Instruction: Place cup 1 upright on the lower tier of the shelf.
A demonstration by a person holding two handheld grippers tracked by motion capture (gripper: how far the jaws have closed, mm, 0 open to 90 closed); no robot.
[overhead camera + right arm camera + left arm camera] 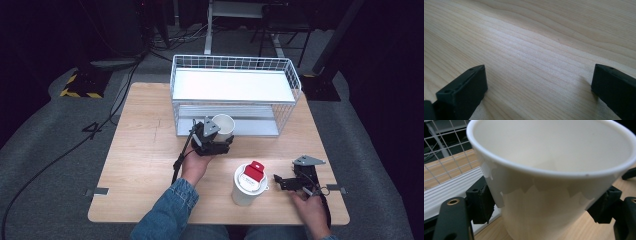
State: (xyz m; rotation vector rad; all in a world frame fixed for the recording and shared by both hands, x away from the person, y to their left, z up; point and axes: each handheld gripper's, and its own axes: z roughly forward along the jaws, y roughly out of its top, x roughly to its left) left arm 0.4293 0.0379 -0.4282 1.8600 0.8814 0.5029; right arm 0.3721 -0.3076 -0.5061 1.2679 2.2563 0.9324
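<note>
while the left gripper [220,142] pinches an empty white cup [223,126], right gripper [285,182] spread, lidded cup [248,184] between

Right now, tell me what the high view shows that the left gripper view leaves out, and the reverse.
The high view alone gives the layout: the lidded white container with a red tab near the front edge, the right tool resting open on the table, and the person's hands and a denim sleeve.

The left gripper view alone gives the grip close up: black pads pressed on both sides of the cup, below its rim, and its empty inside.

Both show the white cup held by the left tool in front of the wire basket.
</note>
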